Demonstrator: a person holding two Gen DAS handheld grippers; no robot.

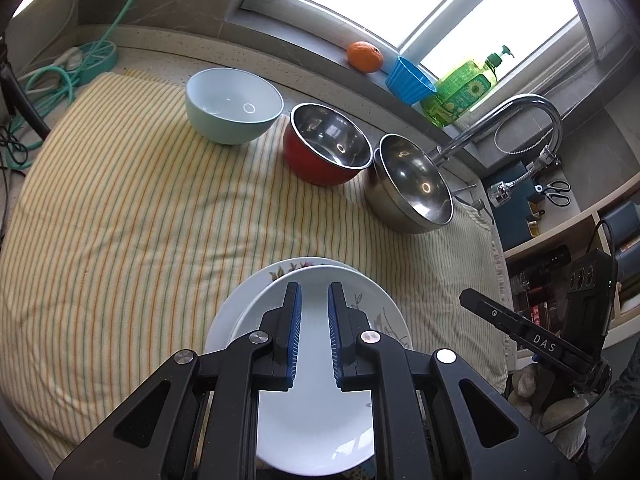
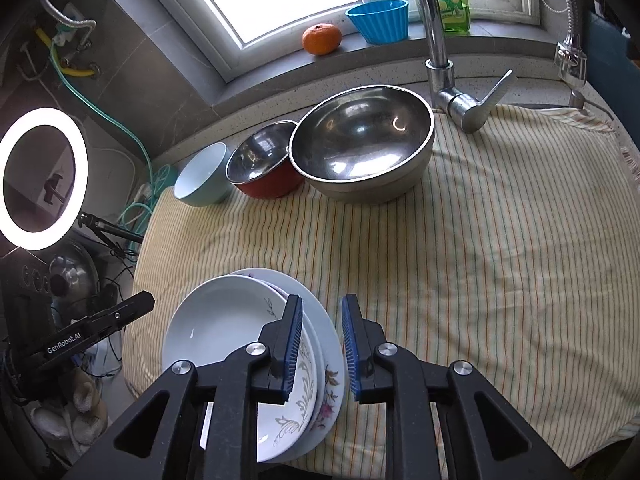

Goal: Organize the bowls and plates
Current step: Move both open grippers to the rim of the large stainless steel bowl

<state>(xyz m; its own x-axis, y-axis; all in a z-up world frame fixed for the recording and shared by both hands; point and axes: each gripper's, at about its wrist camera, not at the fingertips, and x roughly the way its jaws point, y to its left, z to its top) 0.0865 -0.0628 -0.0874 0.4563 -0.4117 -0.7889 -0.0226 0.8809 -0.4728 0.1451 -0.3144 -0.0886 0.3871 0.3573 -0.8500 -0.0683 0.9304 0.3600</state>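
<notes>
White letters "DAS" stand on the black bar of the other handheld gripper [image 1: 540, 346] at the left wrist view's right edge. "GenRobot.AI" is printed in white on the black gripper body [image 2: 68, 346] at the right wrist view's left edge. The green dish-soap bottle [image 1: 464, 92] carries a label too small to read.

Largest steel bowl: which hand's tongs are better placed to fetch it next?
Right, probably: the largest steel bowl lies straight ahead of the open right tongs; the left tongs are shut.

plates [image 2: 248, 332] stacked on cloth [image 2: 480, 240], three bowls [image 2: 360, 140] behind
</notes>
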